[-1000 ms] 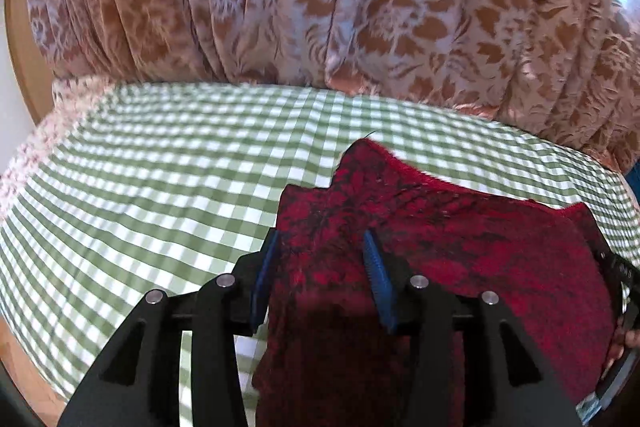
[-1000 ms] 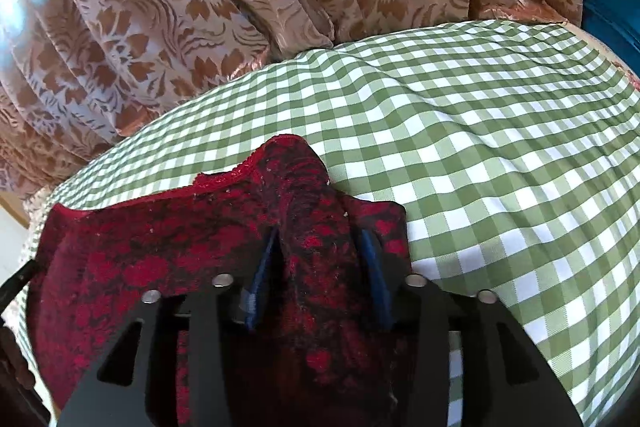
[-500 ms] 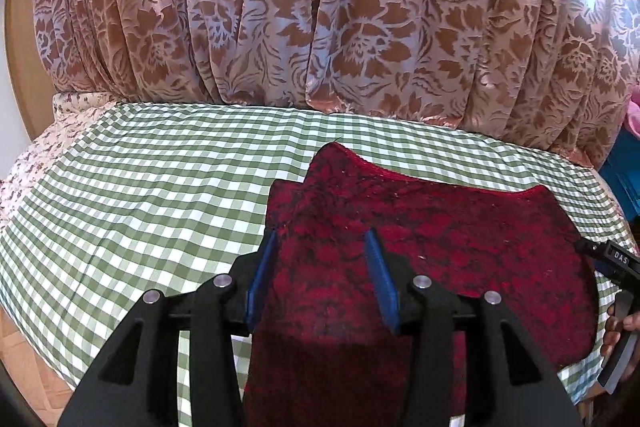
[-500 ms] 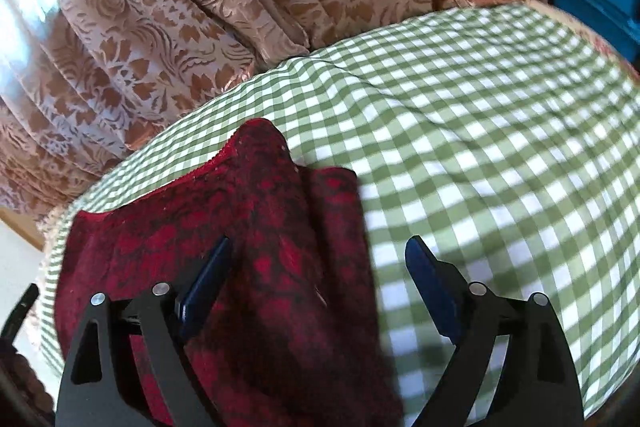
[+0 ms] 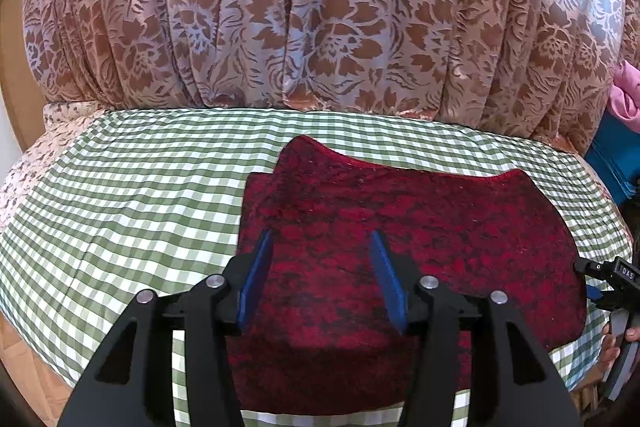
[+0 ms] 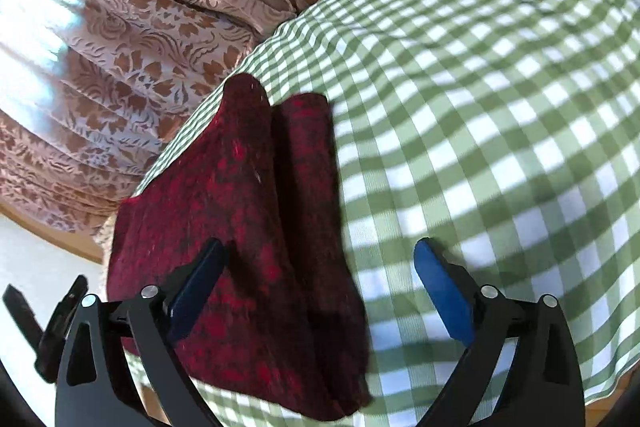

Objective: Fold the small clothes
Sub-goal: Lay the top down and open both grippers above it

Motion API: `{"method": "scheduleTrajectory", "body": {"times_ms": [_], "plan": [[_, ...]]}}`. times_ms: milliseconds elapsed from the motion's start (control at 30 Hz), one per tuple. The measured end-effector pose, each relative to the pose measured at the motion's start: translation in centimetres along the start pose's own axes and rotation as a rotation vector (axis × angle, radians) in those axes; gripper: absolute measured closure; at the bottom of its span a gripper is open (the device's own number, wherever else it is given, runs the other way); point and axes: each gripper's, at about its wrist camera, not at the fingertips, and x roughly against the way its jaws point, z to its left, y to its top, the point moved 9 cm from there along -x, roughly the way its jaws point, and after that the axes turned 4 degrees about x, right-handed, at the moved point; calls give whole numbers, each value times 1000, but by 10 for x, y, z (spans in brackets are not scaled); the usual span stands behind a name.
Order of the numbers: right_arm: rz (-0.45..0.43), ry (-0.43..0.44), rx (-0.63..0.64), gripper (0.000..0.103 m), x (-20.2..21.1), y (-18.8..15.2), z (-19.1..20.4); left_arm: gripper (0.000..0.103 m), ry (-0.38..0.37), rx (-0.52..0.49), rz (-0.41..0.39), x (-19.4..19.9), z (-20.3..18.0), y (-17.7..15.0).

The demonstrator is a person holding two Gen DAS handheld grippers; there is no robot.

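A dark red, black-patterned garment [image 5: 420, 219] lies flat on the green checked tablecloth [image 5: 140, 187], with a folded strip along each side. My left gripper [image 5: 320, 235] hovers over the garment's left part. Its jaws are opening and the blue pads press on nothing; the cloth lies loose below them. In the right wrist view the same garment [image 6: 240, 187] lies on the tablecloth [image 6: 480, 107]. My right gripper [image 6: 320, 245] straddles its folded right edge, and its jaws are opening wide, one pad over the cloth, the other over the checks.
A floral brown curtain [image 5: 320, 7] hangs close behind the table. Pink cloth [image 5: 628, 95] and a blue object [image 5: 616, 155] sit at the far right. A hand [image 5: 608, 351] shows at the table's right edge. Flowered cloth [image 5: 52, 131] pokes out at the left.
Both grippers let go of the raised folds they pinched and drew back. The garment now lies flat. The right jaws spread wide; the left jaws parted a little.
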Motion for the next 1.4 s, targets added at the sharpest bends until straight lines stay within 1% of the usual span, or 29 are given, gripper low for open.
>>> {"method": "scheduleTrajectory", "body": {"times_ms": [133, 167, 267, 433, 500, 567, 600, 667, 700, 767, 900, 1000, 1100, 1133, 1200, 1267, 1300, 1333, 1400], "plan": [[15, 66, -17, 4, 4, -10, 1, 50, -25, -21, 24, -4, -14, -6], [21, 91, -26, 4, 4, -11, 1, 50, -31, -23, 31, -5, -18, -8], [32, 130, -34, 4, 5, -15, 1, 50, -54, -41, 52, -9, -31, -14], [25, 165, -47, 3, 6, -16, -2, 50, -78, -85, 81, -16, -52, -25], [23, 173, -49, 3, 5, -16, 0, 50, -82, -102, 114, -22, -58, -33], [29, 185, -46, 3, 4, -16, 2, 50, -98, -73, 160, -30, -59, -40], [32, 190, -42, 3, 4, -17, 4, 50, -103, -61, 168, -31, -58, -41], [44, 212, -36, 3, 3, -18, 10, 50, -131, -37, 164, -28, -59, -39], [54, 222, -30, 3, 2, -19, 13, 50, -168, -27, 162, -24, -62, -37], [76, 247, -15, 3, 0, -21, 20, 50, -200, -41, 179, -25, -70, -39], [89, 260, -6, 3, -5, -23, 25, 50, -203, -56, 232, -39, -77, -51], [102, 287, 10, 3, -6, -24, 34, 50, -193, -69, 268, -53, -76, -61], [115, 261, 58, 3, -12, -26, 41, 49, -199, -71, 275, -58, -76, -65], [115, 249, 75, 6, -14, -27, 43, 48, -200, -70, 276, -58, -76, -66], [120, 239, 101, 15, -14, -29, 47, 48, -209, -61, 280, -59, -75, -65], [136, 237, 122, 32, -16, -32, 50, 48, -219, -54, 286, -60, -74, -64], [143, 228, 134, 36, -17, -34, 52, 48, -226, -48, 289, -61, -74, -64], [147, 231, 137, 46, -17, -35, 54, 48, -230, -46, 291, -61, -73, -63], [147, 233, 141, 51, -16, -36, 59, 48, -242, -37, 295, -62, -72, -63]]}}
